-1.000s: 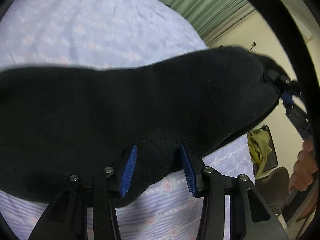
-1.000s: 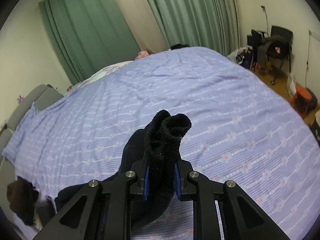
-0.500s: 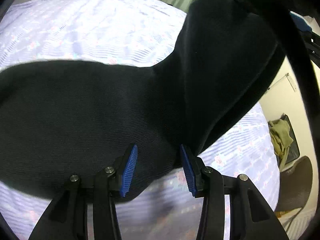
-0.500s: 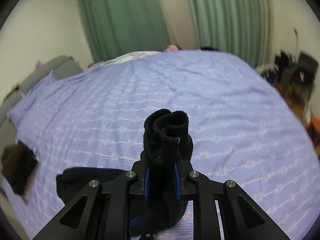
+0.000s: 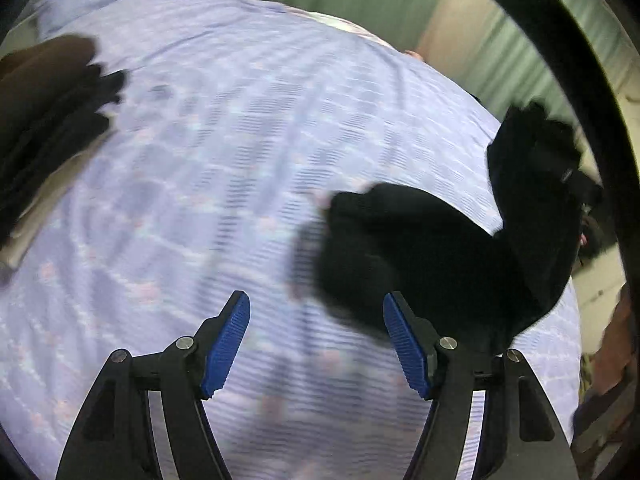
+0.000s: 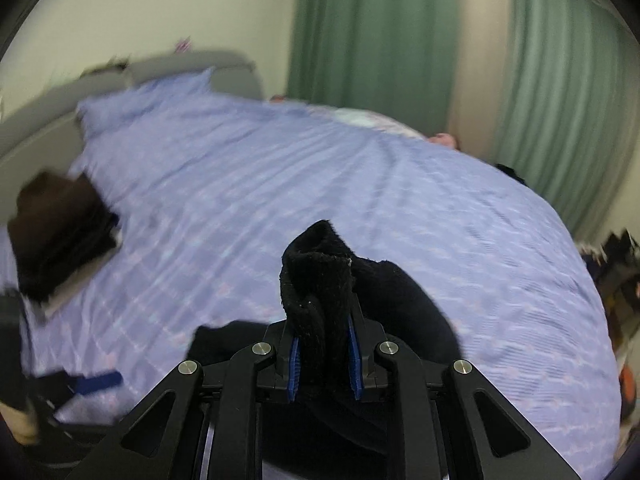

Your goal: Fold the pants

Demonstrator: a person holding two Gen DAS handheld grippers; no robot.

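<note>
The black pants [image 5: 432,252] hang bunched over the lilac bed [image 5: 224,152], at the right in the left wrist view. My left gripper [image 5: 316,344] is open and empty, its blue pads spread wide just left of and below the cloth. My right gripper [image 6: 323,352] is shut on a bunched fold of the black pants [image 6: 320,264], which sticks up between the pads and drapes down to the right and underneath. The left gripper's blue pad also shows at the lower left of the right wrist view [image 6: 96,382].
A stack of dark folded clothes [image 6: 60,236] lies at the left side of the bed; it also shows in the left wrist view [image 5: 44,120]. Green curtains [image 6: 368,32] hang behind the bed. Clutter stands by the right edge [image 6: 616,272].
My left gripper has opened wider and come away from the pants, which it had between its pads. The right gripper has swung left with the pants still gripped.
</note>
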